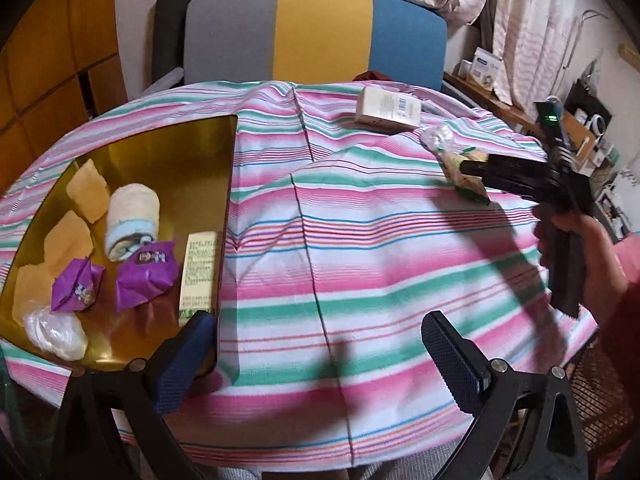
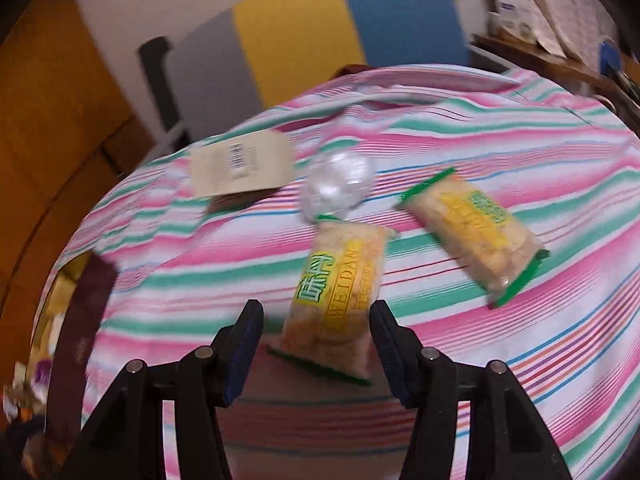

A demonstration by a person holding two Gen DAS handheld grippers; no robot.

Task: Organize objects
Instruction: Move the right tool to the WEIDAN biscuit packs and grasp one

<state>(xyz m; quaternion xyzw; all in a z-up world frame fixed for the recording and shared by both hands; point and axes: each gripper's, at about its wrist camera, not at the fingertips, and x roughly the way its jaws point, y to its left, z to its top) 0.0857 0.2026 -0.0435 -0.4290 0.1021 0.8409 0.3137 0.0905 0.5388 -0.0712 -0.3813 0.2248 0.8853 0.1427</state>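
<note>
Both wrist views look steeply down across the striped cloth (image 1: 360, 240) toward the chair (image 1: 320, 32). The right sits closer, over snack packets (image 2: 336, 300); both show the box (image 1: 388, 110).

My right gripper (image 1: 472, 170) hides most of a snack packet (image 1: 474, 188), and the tray (image 2: 60, 280) is blurred, edge-cut.

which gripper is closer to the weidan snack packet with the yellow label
Right. The right gripper straddles the snack packet; the left gripper hovers by the gold tray, far across the cloth.
</note>
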